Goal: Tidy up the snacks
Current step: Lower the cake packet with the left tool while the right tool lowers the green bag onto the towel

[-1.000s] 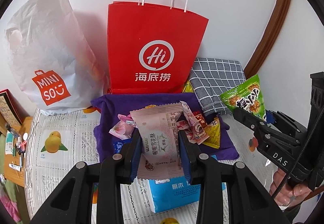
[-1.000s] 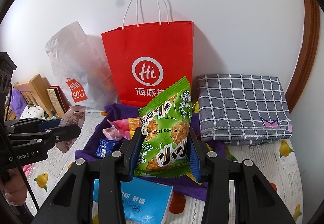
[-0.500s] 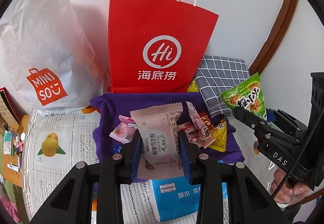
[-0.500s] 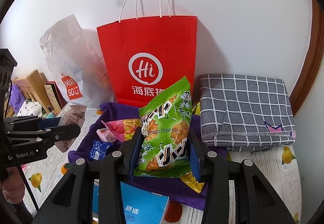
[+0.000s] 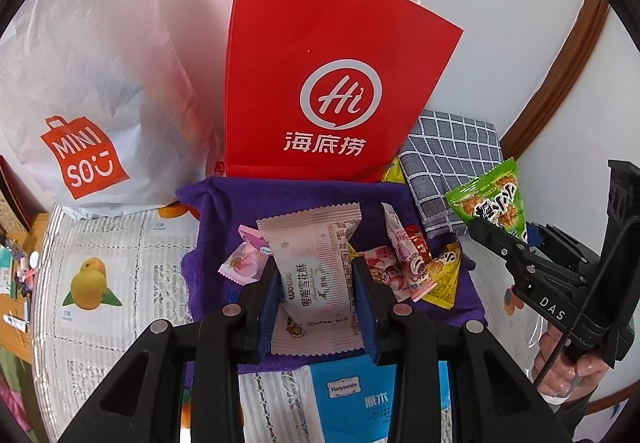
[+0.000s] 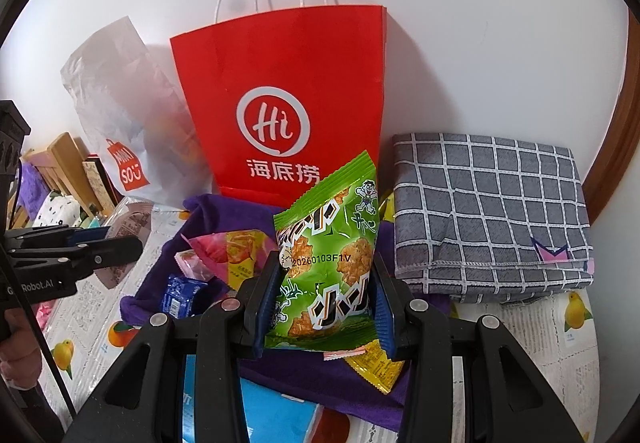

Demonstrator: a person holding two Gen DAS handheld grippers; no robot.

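My left gripper (image 5: 318, 297) is shut on a pale pink snack packet (image 5: 316, 279), held above a purple cloth (image 5: 224, 235). My right gripper (image 6: 324, 303) is shut on a green snack packet (image 6: 330, 259); the green packet also shows in the left wrist view (image 5: 490, 203). Several small loose snacks (image 5: 404, 267) lie on the cloth. A red paper bag (image 5: 332, 83) with white handles stands upright behind the cloth, against the wall; it also shows in the right wrist view (image 6: 288, 107).
A white Miniso plastic bag (image 5: 80, 91) stands left of the red bag. A folded grey checked cloth (image 6: 488, 211) lies to the right. A blue tissue pack (image 5: 352, 399) lies near the front. Clutter sits at the far left edge (image 6: 60, 179).
Both grippers have moved closer to the red bag with their packets still held; the bag looms larger in both views.
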